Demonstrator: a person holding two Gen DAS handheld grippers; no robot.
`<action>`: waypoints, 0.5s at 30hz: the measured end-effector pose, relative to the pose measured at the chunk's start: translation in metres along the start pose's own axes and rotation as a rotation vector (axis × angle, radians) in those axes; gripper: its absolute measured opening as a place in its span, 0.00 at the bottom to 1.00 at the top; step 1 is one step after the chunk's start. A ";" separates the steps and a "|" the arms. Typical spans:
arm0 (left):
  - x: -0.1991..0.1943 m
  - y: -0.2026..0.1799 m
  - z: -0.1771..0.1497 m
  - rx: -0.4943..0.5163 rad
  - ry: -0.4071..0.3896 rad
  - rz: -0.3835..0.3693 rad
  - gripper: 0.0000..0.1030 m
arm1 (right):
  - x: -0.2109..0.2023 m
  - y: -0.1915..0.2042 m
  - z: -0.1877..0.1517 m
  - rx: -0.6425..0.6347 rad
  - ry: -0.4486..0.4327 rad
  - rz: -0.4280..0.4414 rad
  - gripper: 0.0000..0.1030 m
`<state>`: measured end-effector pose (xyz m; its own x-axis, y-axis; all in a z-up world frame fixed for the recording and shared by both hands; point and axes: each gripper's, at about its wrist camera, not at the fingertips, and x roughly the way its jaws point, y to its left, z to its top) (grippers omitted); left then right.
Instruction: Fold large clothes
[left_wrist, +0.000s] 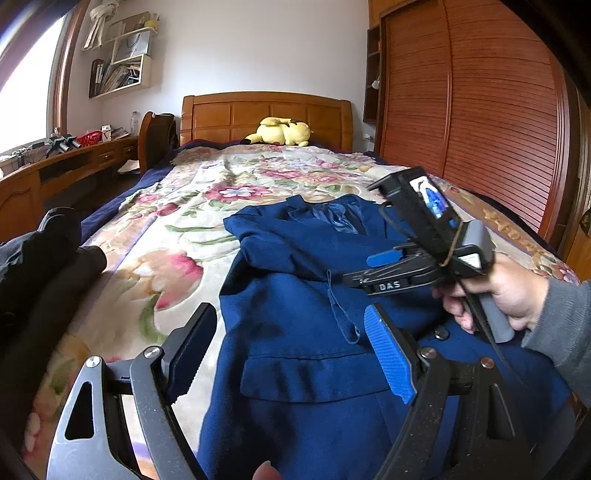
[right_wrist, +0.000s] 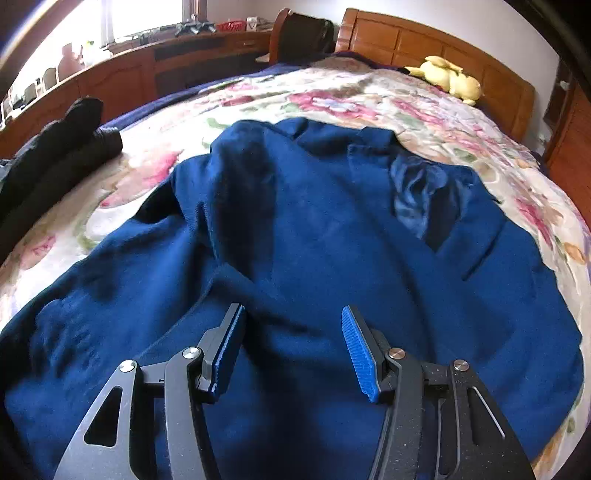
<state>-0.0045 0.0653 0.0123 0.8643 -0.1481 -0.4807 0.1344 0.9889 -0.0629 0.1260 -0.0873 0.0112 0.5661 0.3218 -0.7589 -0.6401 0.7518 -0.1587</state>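
So I've got this big navy coat (right_wrist: 295, 221) spread face-up on the bed (left_wrist: 177, 229), collar end toward the headboard (left_wrist: 266, 114), hem end down by me. It's not folded at all yet as far as I can tell; one sleeve (right_wrist: 236, 177) is flopped across the chest on my left side and the lapels hang open with the shiny lining (right_wrist: 417, 192) showing. My left gripper (left_wrist: 284, 350) hovers over the hem-side pocket flap (left_wrist: 314, 376) with its jaws wide apart, nothing in them. My right gripper (right_wrist: 291, 350) sits low over the middle of the coat, pointing down at the fabric, jaws about half open and also empty, no pinch on anything. You can see my right hand (left_wrist: 498, 295) on its handle from the left camera. I'd call this the approach to the first grab, right at the start of the fold. Next I probably need to get each set of jaws onto an edge, maybe the loose sleeve or the side seam, and pinch only the layers I mean to move. This wool-looking stuff seems thick, so a shallow bite could slip. The dark clothes (left_wrist: 48, 266) at the left edge of the bed are well clear, no worries there.
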 end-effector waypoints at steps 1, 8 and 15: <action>0.000 0.002 0.000 -0.005 -0.003 0.001 0.81 | 0.005 0.000 0.002 -0.001 0.002 0.000 0.54; 0.007 0.012 -0.003 -0.019 0.017 0.001 0.81 | 0.016 -0.010 0.004 0.046 0.032 0.088 0.54; 0.004 0.016 -0.003 -0.032 0.012 0.002 0.81 | 0.016 0.001 -0.009 -0.041 0.060 0.105 0.25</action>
<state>-0.0004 0.0801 0.0065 0.8586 -0.1458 -0.4915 0.1168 0.9891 -0.0895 0.1295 -0.0863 -0.0063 0.4636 0.3617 -0.8089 -0.7158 0.6909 -0.1013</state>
